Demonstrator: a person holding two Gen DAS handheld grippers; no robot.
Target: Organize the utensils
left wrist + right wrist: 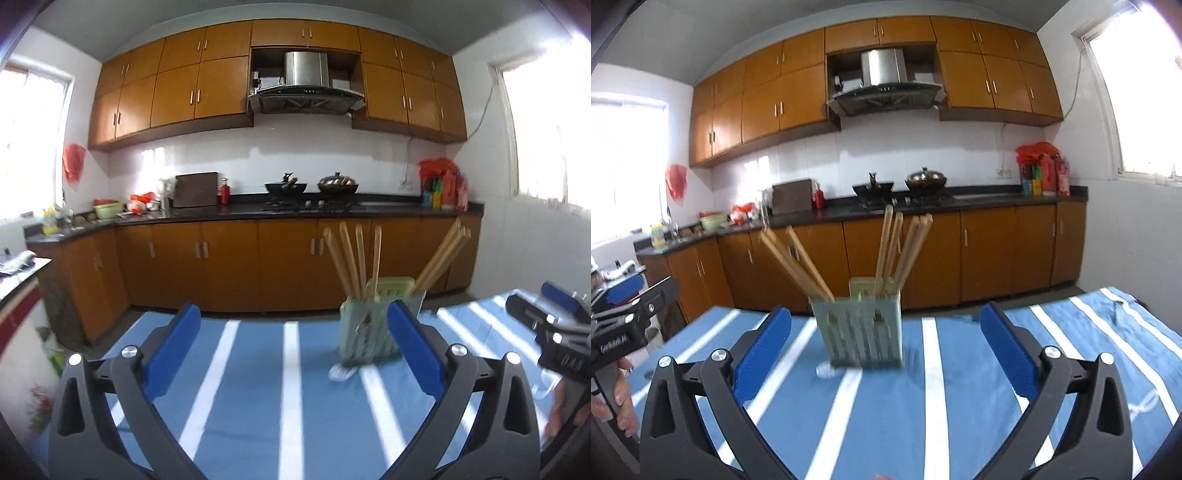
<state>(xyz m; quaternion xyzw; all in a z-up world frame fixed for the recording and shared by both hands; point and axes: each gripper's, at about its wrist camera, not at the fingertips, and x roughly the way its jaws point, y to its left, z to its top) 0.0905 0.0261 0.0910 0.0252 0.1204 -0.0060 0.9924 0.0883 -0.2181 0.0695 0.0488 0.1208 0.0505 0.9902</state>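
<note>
While both tools hover low over the blue tablecloth with white stripes (934, 406), each set of tongs stands spread wide with nothing between its blue pads. The left gripper (295, 347) frames bare cloth, and the pale green slotted utensil holder (369, 332) stands upright on the table just ahead of its right-hand finger, partly hidden behind that pad. The right gripper (886, 347) faces the same holder (862, 328) more squarely; the holder sits ahead of the opening, nearer the left-hand finger, not touched by either pad. Wooden chopsticks (897, 251) stand in the holder in two bunches: one group near upright, the other (794, 258) leaning outward to the opposite side. A small pale object lies on the cloth at the foot of the holder; blur prevents identification. Each tool shows at the edge of the other's view, held by a person's hand (613, 402). Behind the table runs a dark countertop (240, 212) over orange-brown cabinets, carrying two woks (314, 186) on the hob, with a steel range hood (306, 81) above. The near field is smeared in both views.
</note>
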